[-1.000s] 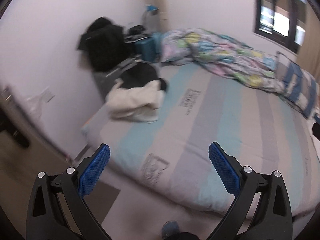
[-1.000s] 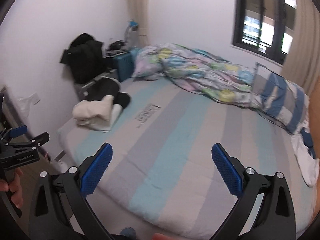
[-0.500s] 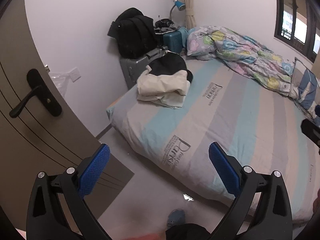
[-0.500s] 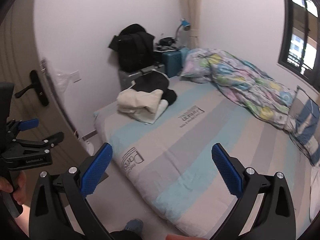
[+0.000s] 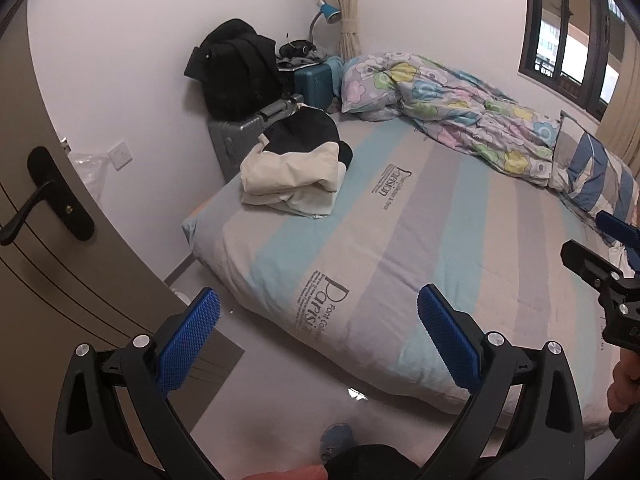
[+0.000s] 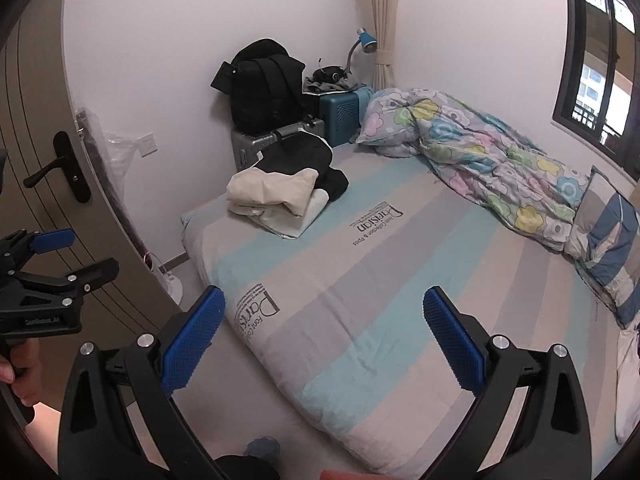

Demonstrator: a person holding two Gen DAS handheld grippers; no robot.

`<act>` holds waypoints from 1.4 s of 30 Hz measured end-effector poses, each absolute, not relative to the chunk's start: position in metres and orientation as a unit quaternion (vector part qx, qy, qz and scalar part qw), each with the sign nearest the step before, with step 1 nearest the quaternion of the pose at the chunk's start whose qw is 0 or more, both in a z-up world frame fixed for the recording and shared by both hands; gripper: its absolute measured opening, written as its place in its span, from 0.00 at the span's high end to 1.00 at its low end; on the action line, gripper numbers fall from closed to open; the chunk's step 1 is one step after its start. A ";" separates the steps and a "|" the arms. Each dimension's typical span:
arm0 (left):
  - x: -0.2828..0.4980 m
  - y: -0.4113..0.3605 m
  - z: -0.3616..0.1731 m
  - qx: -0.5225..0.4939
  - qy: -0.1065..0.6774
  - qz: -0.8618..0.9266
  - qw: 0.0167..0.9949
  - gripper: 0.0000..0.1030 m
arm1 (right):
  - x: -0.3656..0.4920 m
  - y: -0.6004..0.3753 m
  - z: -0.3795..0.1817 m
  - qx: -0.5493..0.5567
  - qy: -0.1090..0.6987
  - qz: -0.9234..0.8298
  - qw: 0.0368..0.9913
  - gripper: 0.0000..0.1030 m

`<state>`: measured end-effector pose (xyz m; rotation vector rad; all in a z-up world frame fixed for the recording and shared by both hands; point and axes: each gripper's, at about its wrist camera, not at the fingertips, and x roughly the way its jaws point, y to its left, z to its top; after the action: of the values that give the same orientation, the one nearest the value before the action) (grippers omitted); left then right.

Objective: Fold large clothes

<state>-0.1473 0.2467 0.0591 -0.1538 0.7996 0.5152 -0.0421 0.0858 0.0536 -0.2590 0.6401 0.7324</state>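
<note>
The left gripper [image 5: 318, 336] is held above the floor [image 5: 280, 392] short of the bed, its 2 blue-padded fingers spread wide with nothing between them. The right gripper [image 6: 324, 336] is spread just as wide and empty, also short of the bed's near edge. Each gripper shows at the edge of the other's view, gripped by a hand [image 6: 20, 372].

A blue slipper [image 5: 338, 438] sits on the floor at the bottom of the view. To the left stands a door [image 5: 36, 264] with a black handle [image 5: 44, 196].

The bed [image 5: 420, 248] wears a sheet striped in blue, grey and beige, with bare sheet over its near half. The clothes [image 5: 294, 178] lie in a cream pile at its far left corner, and a black garment [image 5: 304, 132] rests against and partly over them from behind.

Beyond that corner, a grey suitcase [image 5: 240, 140] carries a black backpack [image 5: 236, 72], beside a teal case [image 5: 316, 84]. A flowered duvet [image 5: 452, 112] lies bunched along the far side, running to a striped pillow [image 5: 596, 172] at right. A window [image 5: 572, 28] is set in the right wall.
</note>
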 end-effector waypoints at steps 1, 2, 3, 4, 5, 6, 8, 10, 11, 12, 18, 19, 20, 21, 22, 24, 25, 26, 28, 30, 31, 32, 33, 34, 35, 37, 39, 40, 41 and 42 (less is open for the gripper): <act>-0.147 0.246 0.059 -0.076 0.384 0.244 0.887 0.06 | -0.042 0.086 0.054 -0.126 0.306 0.350 0.877 0.07; -0.147 0.246 0.060 -0.073 0.383 0.246 0.887 0.06 | -0.042 0.086 0.054 -0.129 0.303 0.350 0.877 0.07; -0.147 0.245 0.060 -0.069 0.379 0.250 0.888 0.06 | -0.042 0.086 0.054 -0.129 0.301 0.352 0.877 0.07; -0.148 0.246 0.061 -0.068 0.378 0.250 0.889 0.06 | -0.042 0.086 0.054 -0.132 0.299 0.352 0.877 0.07; -0.147 0.246 0.061 -0.071 0.378 0.249 0.889 0.06 | -0.042 0.087 0.054 -0.135 0.297 0.352 0.878 0.07; -0.146 0.246 0.060 -0.073 0.380 0.248 0.888 0.06 | -0.042 0.087 0.053 -0.136 0.297 0.353 0.877 0.07; -0.146 0.248 0.059 -0.076 0.381 0.251 0.887 0.06 | -0.041 0.090 0.052 -0.137 0.296 0.352 0.877 0.07; -0.145 0.250 0.059 -0.078 0.382 0.251 0.886 0.06 | -0.041 0.090 0.052 -0.136 0.297 0.355 0.876 0.07; -0.146 0.251 0.058 -0.079 0.381 0.251 0.886 0.06 | -0.040 0.090 0.053 -0.135 0.295 0.355 0.877 0.07; -0.146 0.251 0.057 -0.079 0.382 0.251 0.886 0.06 | -0.040 0.090 0.053 -0.137 0.294 0.355 0.877 0.07; -0.145 0.257 0.055 -0.081 0.386 0.254 0.883 0.06 | -0.038 0.091 0.053 -0.139 0.292 0.353 0.878 0.07; -0.145 0.258 0.054 -0.083 0.386 0.254 0.883 0.06 | -0.038 0.092 0.052 -0.139 0.293 0.354 0.877 0.07; -0.144 0.259 0.054 -0.082 0.387 0.256 0.882 0.06 | -0.038 0.092 0.053 -0.141 0.292 0.353 0.877 0.07; -0.144 0.259 0.054 -0.083 0.388 0.255 0.882 0.06 | -0.038 0.092 0.053 -0.144 0.289 0.354 0.878 0.07; -0.143 0.259 0.053 -0.084 0.388 0.254 0.882 0.06 | -0.038 0.093 0.053 -0.146 0.288 0.354 0.878 0.07; -0.143 0.259 0.052 -0.086 0.389 0.255 0.881 0.06 | -0.038 0.094 0.053 -0.144 0.288 0.354 0.878 0.07; -0.143 0.258 0.052 -0.087 0.389 0.254 0.881 0.06 | -0.038 0.092 0.053 -0.146 0.288 0.356 0.877 0.07; -0.143 0.257 0.051 -0.088 0.389 0.256 0.881 0.06 | -0.038 0.093 0.052 -0.147 0.287 0.355 0.878 0.07; -0.143 0.257 0.050 -0.088 0.388 0.254 0.881 0.06 | -0.038 0.093 0.052 -0.146 0.289 0.353 0.878 0.07; -0.142 0.257 0.049 -0.086 0.390 0.256 0.880 0.06 | -0.037 0.095 0.052 -0.143 0.291 0.354 0.877 0.07; -0.142 0.258 0.048 -0.088 0.391 0.255 0.880 0.06 | -0.037 0.094 0.053 -0.145 0.289 0.353 0.878 0.07; -0.142 0.258 0.047 -0.090 0.391 0.256 0.879 0.06 | -0.037 0.095 0.052 -0.147 0.287 0.352 0.879 0.07; -0.142 0.258 0.047 -0.091 0.390 0.257 0.879 0.06 | -0.038 0.096 0.052 -0.149 0.284 0.352 0.879 0.07; -0.143 0.258 0.047 -0.092 0.389 0.257 0.880 0.06 | -0.038 0.096 0.052 -0.149 0.284 0.353 0.879 0.07; -0.142 0.259 0.048 -0.091 0.388 0.258 0.880 0.06 | -0.038 0.096 0.052 -0.148 0.285 0.354 0.878 0.07; -0.143 0.260 0.047 -0.091 0.387 0.259 0.880 0.06 | -0.038 0.097 0.052 -0.149 0.284 0.353 0.879 0.07; -0.143 0.260 0.047 -0.093 0.387 0.259 0.880 0.06 | -0.037 0.098 0.052 -0.147 0.286 0.353 0.879 0.07; -0.144 0.260 0.047 -0.092 0.387 0.259 0.880 0.06 | -0.037 0.098 0.052 -0.145 0.286 0.353 0.879 0.07; -0.144 0.260 0.046 -0.092 0.388 0.258 0.880 0.06 | -0.036 0.099 0.052 -0.145 0.286 0.352 0.879 0.07; -0.144 0.260 0.047 -0.092 0.388 0.258 0.880 0.06 | -0.036 0.098 0.053 -0.145 0.287 0.352 0.879 0.07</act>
<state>-0.1439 0.2597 0.0465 -0.1913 0.8081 0.5379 -0.0362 0.0978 0.0526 -0.3012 0.5975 0.7337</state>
